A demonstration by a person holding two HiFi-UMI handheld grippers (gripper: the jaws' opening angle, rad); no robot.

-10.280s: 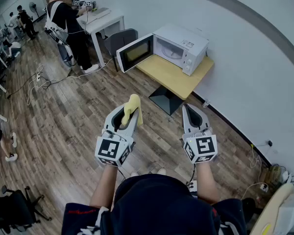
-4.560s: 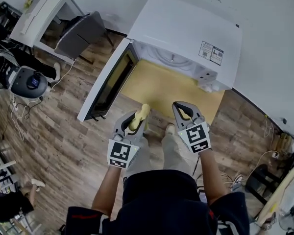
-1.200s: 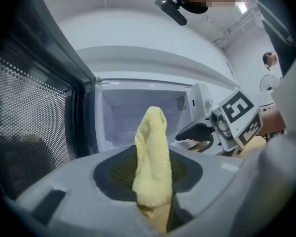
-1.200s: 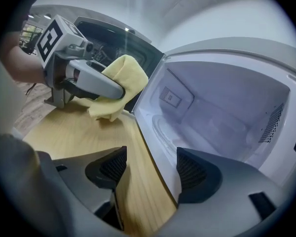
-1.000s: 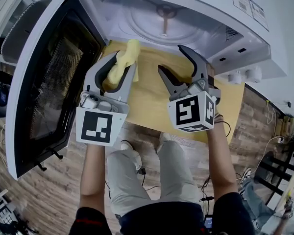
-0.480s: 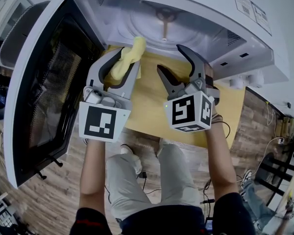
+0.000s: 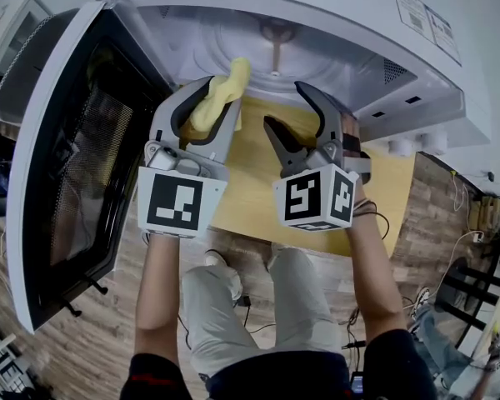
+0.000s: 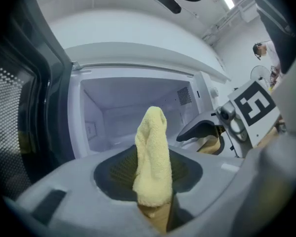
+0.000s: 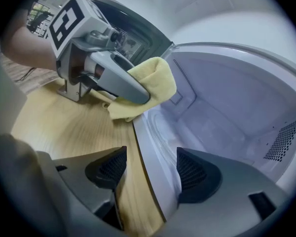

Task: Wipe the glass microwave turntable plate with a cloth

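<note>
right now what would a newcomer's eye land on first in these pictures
The bright yellow cloth pinched in the left claw stands out first, poised at the mouth of the white microwave. Its door hangs wide open at the left, and the right claw is open and empty.

The plate (image 7: pixel 258 52) lies partly behind the cloth (image 7: pixel 233 73) and the left hand-held gripper (image 7: pixel 215 107) in the head view. In the left gripper view it cannot be made out behind the jaws and cloth, and in the right gripper view it shows only as a blurred edge. The cloth's lower end is buried between the left jaws. The microwave (image 7: pixel 342 15) is cut off by the upper edge, and its label (image 7: pixel 417 11) is too small to read. The right hand-held gripper (image 7: pixel 285 105) and the arms cover much of the surface (image 7: pixel 250 173).
</note>
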